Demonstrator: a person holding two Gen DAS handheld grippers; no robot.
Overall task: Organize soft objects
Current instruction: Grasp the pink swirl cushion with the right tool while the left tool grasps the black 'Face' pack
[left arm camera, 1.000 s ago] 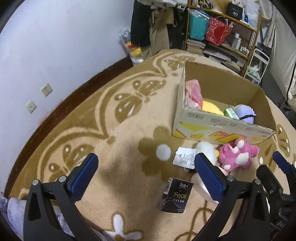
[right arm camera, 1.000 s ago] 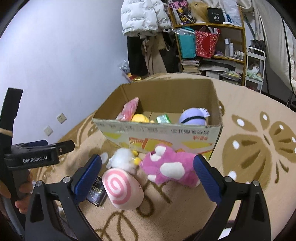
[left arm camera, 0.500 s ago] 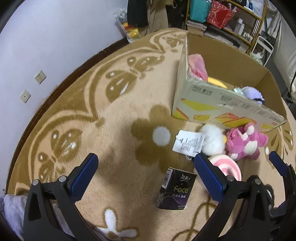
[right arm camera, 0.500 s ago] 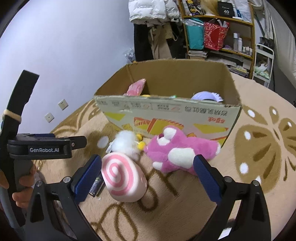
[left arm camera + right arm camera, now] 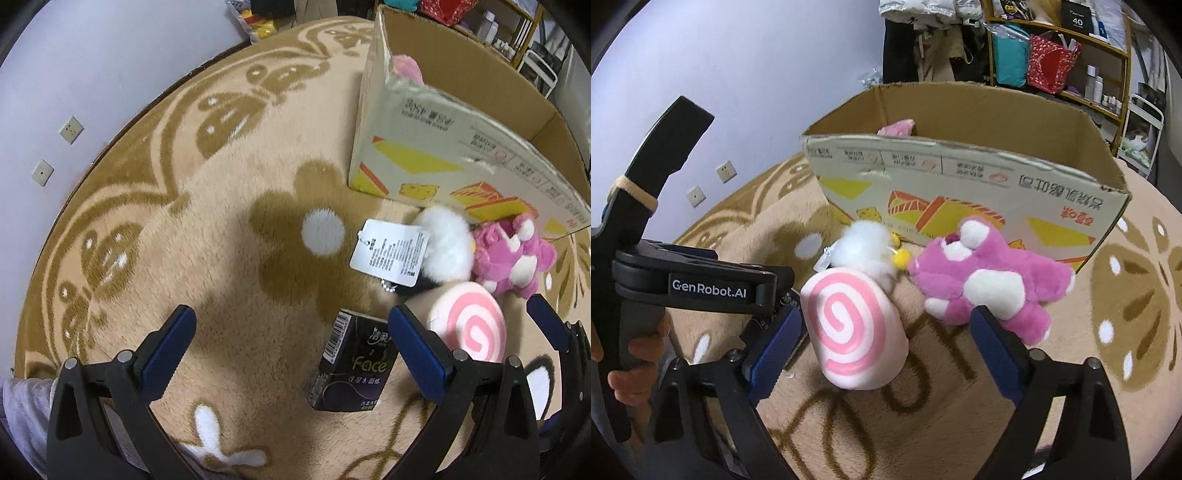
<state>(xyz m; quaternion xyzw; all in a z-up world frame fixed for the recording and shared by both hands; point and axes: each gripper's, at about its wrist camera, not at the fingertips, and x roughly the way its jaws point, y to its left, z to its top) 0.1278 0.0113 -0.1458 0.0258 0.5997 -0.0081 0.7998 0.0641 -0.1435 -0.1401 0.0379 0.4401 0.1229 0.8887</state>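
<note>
The right gripper point(image 5: 884, 345) hangs low with its tongs spread wide around the pink swirl-roll plush point(image 5: 855, 328) on the rug point(image 5: 1126, 332), not touching. The left gripper point(image 5: 293, 345), also spread, holds nothing over a black tissue pack point(image 5: 354, 365). At one o'clock beyond lie a white fluffy toy point(image 5: 866, 249) and magenta plush point(image 5: 990, 278), then the cardboard box point(image 5: 960, 188).

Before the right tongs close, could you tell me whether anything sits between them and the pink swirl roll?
Nothing visible does. The right tongs are open, with the pink swirl roll lying on the rug just inside the left finger; the pink plush lies beside the right finger.
</note>
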